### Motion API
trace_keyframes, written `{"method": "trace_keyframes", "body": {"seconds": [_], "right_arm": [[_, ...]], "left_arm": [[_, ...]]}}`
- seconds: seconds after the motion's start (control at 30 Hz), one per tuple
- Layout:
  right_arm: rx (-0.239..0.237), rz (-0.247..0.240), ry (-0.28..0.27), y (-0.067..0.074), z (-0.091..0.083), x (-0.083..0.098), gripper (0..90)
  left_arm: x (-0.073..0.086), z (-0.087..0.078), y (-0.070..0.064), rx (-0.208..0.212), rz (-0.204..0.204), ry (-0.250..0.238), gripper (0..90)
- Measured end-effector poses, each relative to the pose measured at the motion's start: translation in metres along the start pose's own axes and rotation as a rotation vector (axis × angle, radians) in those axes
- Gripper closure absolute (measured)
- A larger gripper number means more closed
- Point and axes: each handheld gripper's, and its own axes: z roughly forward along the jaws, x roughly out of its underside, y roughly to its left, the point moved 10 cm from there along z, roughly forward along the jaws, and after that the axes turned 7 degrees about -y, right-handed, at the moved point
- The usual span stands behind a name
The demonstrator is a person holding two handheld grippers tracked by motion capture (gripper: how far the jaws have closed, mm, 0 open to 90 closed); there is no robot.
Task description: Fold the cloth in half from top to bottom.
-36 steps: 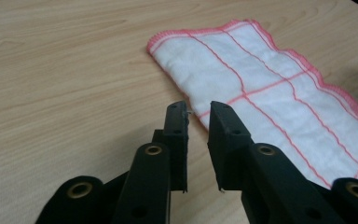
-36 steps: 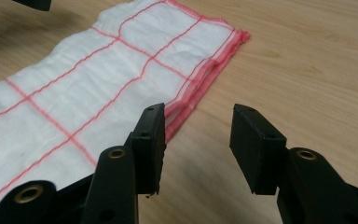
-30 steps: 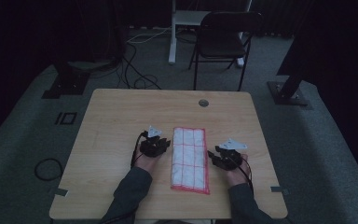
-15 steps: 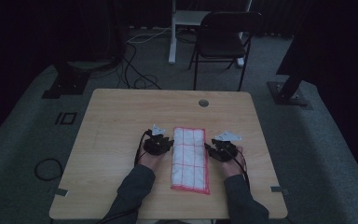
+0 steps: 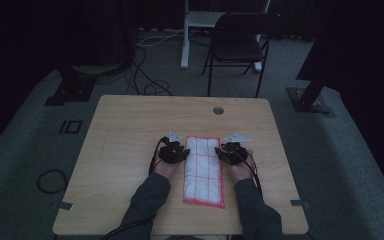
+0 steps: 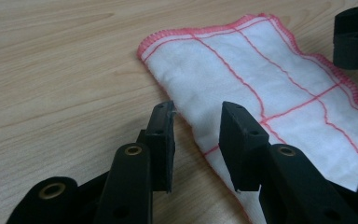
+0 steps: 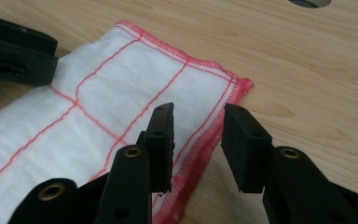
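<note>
High view: a white cloth [image 5: 203,170] with red grid lines and a red hem lies flat and lengthwise on the wooden table [image 5: 125,130], between the two grippers.
Left gripper [image 5: 176,154]: just beside the cloth's left long edge, near its far end; a sleeved forearm leads to it from the bottom.
Left jaws: apart, and they have just been opening; in the left gripper view the cloth's hemmed edge [image 6: 279,93] runs between them, with neither pad pressing on it.
Cloth: far corners lie flat on the wood.
Right gripper [image 5: 228,152]: just beside the cloth's right long edge, level with the left one.
Right jaws: apart, though they have just been closing; in the right gripper view the red hem [image 7: 121,107] passes between them, unpinched.
Table hole [image 5: 218,110]: beyond the cloth, near the far edge.
</note>
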Motion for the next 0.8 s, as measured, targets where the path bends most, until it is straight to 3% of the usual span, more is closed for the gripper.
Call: {"method": "trace_keyframes", "body": {"seconds": [0.43,0.8], "right_arm": [[0.031,0.018,0.066,-0.006,0.029,0.003,60.5],[0.031,0.047,0.091,-0.011,0.033,0.002,53.2]], "left_arm": [[-0.001,0.008,0.003,-0.011,-0.027,0.019,65.3],[-0.004,0.013,0.003,-0.007,-0.045,0.023,62.1]]}}
